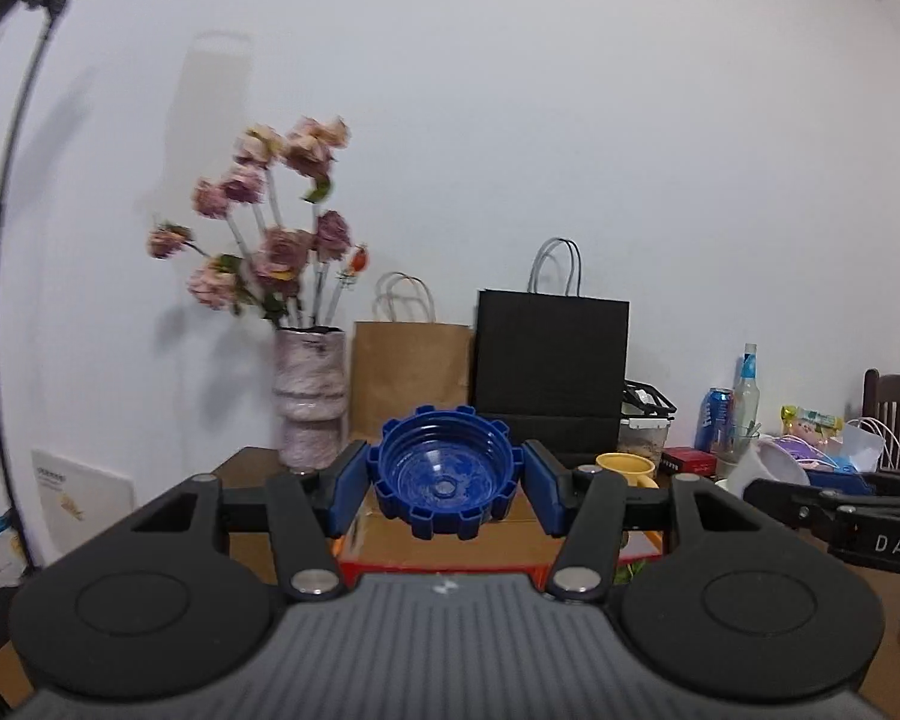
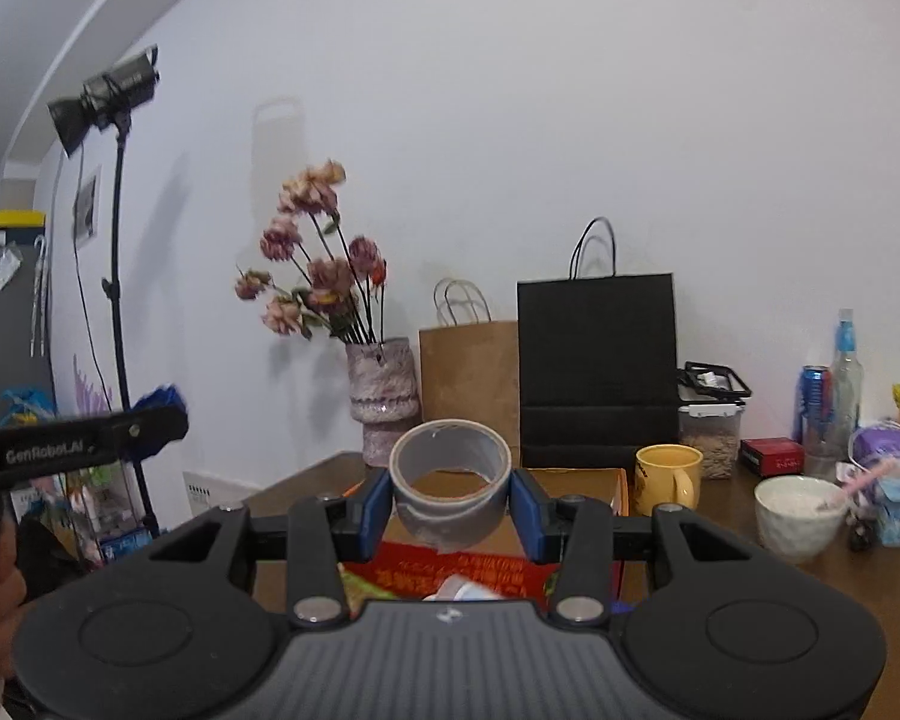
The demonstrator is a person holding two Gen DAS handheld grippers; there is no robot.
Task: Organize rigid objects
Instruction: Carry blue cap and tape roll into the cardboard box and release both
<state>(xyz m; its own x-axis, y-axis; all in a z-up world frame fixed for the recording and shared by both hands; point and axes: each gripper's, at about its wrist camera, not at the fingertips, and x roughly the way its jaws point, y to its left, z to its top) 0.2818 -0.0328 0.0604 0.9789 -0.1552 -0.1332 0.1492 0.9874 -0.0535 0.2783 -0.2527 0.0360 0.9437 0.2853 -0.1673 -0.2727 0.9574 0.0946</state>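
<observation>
In the left wrist view my left gripper (image 1: pixel 445 489) is shut on a blue ridged plastic lid (image 1: pixel 445 471), held up with its hollow side facing the camera. In the right wrist view my right gripper (image 2: pixel 450 507) is shut on a grey roll of duct tape (image 2: pixel 450 483), held above an open cardboard box (image 2: pixel 621 489) with red packaging inside. The right gripper's body (image 1: pixel 840 516) shows at the right edge of the left wrist view. The left gripper's body (image 2: pixel 78 447) shows at the left of the right wrist view.
On the brown table (image 2: pixel 870 576) stand a vase of dried flowers (image 2: pixel 384 396), a brown paper bag (image 2: pixel 468 384), a black paper bag (image 2: pixel 597 372), a yellow mug (image 2: pixel 669 477), a white bowl (image 2: pixel 801 516), a food container, a red box, a can and a bottle. A light stand (image 2: pixel 117 252) is left.
</observation>
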